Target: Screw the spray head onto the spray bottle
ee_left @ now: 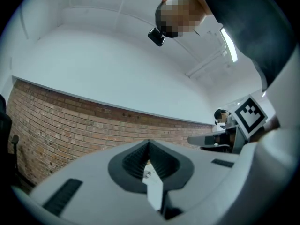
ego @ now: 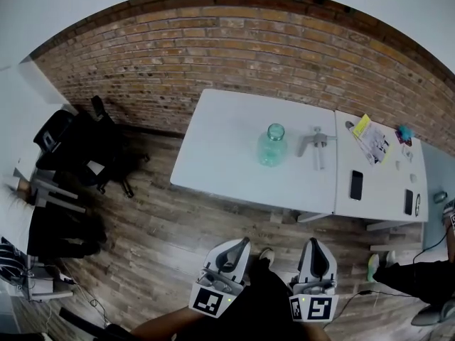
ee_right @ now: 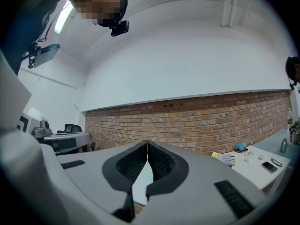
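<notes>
Bottle (ego: 271, 145): stands upright on the white worktop (ego: 227, 141), about in the middle, well apart from both grippers. Long axis is vertical and the open neck points up, with no cap on it.
Bottle content: the body is see-through and greenish; I cannot tell if any liquid is inside.
Spray head (ego: 315, 145): lies flat on the worktop, near the bottle on its right side, not touching it. Its thin tube runs toward the near edge of the worktop (this is its long axis); the grey head part is at the far end.
Other things on the worktop: two dark phones (ego: 356, 185) near the front edge and a yellow leaflet (ego: 373, 139) further back, all on the right part.
Left gripper (ego: 238, 241): low in the head view, over the wooden floor (ego: 163, 240), in front of the worktop. Its fingers (ee_left: 133, 161) are pressed together, nothing between them.
Right gripper (ego: 316, 241): beside the left one, also over the floor. Its fingers (ee_right: 161, 163) are pressed together and empty.
</notes>
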Available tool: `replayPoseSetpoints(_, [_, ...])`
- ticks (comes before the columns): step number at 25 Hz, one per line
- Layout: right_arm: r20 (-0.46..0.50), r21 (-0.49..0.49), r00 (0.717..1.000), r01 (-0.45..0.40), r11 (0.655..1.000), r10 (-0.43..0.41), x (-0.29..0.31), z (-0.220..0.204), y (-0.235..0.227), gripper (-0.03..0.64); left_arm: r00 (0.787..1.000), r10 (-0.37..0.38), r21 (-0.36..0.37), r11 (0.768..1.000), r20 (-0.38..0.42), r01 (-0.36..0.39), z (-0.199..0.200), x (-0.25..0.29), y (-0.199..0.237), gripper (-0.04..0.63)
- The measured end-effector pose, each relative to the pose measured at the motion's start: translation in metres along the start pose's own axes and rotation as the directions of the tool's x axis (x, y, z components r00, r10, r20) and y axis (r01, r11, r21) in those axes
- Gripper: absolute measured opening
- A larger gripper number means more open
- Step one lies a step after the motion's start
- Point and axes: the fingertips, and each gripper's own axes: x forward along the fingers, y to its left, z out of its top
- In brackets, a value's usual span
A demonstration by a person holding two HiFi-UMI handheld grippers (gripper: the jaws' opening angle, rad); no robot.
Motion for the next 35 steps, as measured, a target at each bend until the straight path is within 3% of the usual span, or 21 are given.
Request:
replayPoseSetpoints(4, [0.024, -0.009, 0.999, -0.026, 1.0, 0.027, 0.016, 0.005, -0.022, 0.008, 1.0, 0.006, 0.011, 1.0, 0.015, -0.006, 0.002, 0.03, -0.006, 0.002])
replayPoseSetpoints(9, [-0.05, 0.003, 0.999, -0.007, 1.0, 0.007, 0.033, -0.015, -0.057, 0.008, 0.999, 0.027, 0.006, 1.0, -0.028, -0.026, -0.009, 0.057, -0.015, 0.002])
replayPoseSetpoints(17, [-0.039, 0.025, 0.999, -0.035, 0.999, 0.036, 0.047, -0.021, -0.106, 0.008, 0.996, 0.083, 0.02, 0.996, -0.036, -0.083, -0.014, 0.088, -0.034, 0.002])
replayPoseSetpoints(35, [-0.05, 0.045, 0.999, -0.01, 0.999, 0.012, 0.079, -0.026, -0.141, 0.008, 0.996, 0.06, 0.007, 0.998, -0.068, -0.06, -0.029, 0.141, -0.025, 0.002])
